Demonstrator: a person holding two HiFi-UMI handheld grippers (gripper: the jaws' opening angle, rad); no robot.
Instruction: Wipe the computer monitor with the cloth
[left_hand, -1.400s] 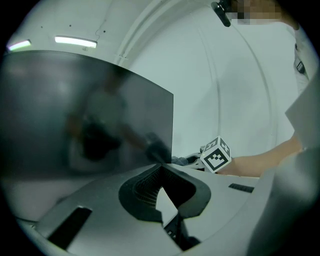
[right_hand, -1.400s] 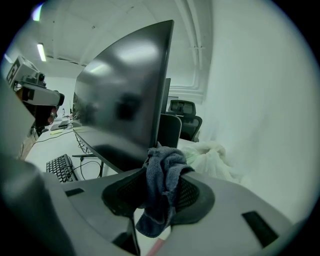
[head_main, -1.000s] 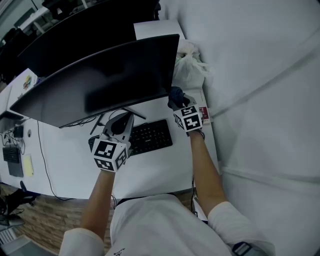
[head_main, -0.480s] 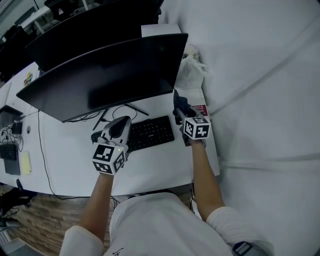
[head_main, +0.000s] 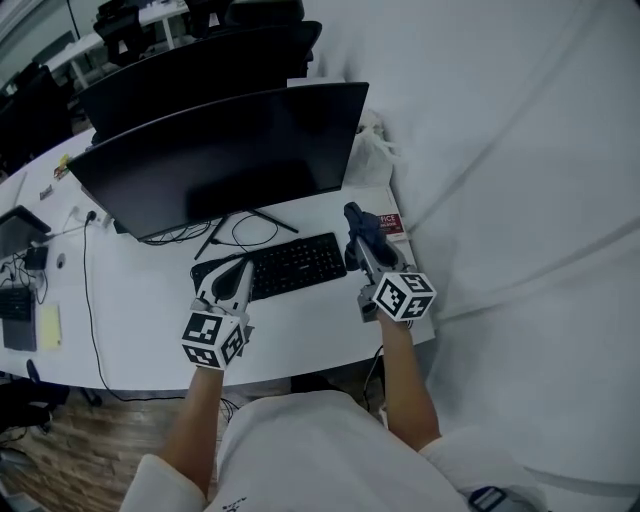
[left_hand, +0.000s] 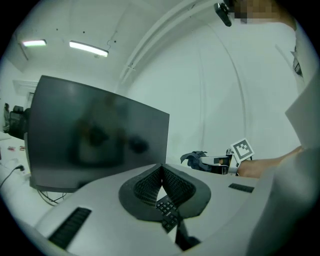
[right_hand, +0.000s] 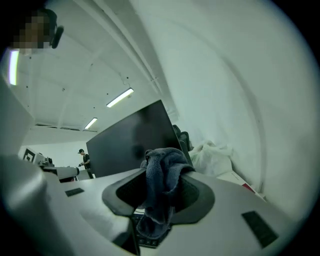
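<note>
The dark monitor (head_main: 230, 150) stands switched off on the white desk (head_main: 140, 300), with a black keyboard (head_main: 290, 265) in front of it. My right gripper (head_main: 354, 220) is shut on a dark blue cloth (head_main: 364, 230), held above the keyboard's right end and apart from the screen. In the right gripper view the cloth (right_hand: 161, 187) hangs bunched between the jaws, with the monitor (right_hand: 132, 142) beyond. My left gripper (head_main: 240, 272) hovers over the keyboard's left end, shut and empty. Its view shows the monitor (left_hand: 95, 140) ahead and the right gripper (left_hand: 197, 161) off to the right.
A white plastic bag (head_main: 372, 150) lies right of the monitor, and a red-and-white box (head_main: 390, 222) sits near the desk's right edge. Cables (head_main: 240, 230) trail round the monitor stand. A white sheet (head_main: 500, 160) covers the right side. Another dark monitor (head_main: 190, 60) stands behind.
Both grippers have drawn back toward me, away from the monitor. The right one, still holding the cloth, has left the screen's lower right corner.
</note>
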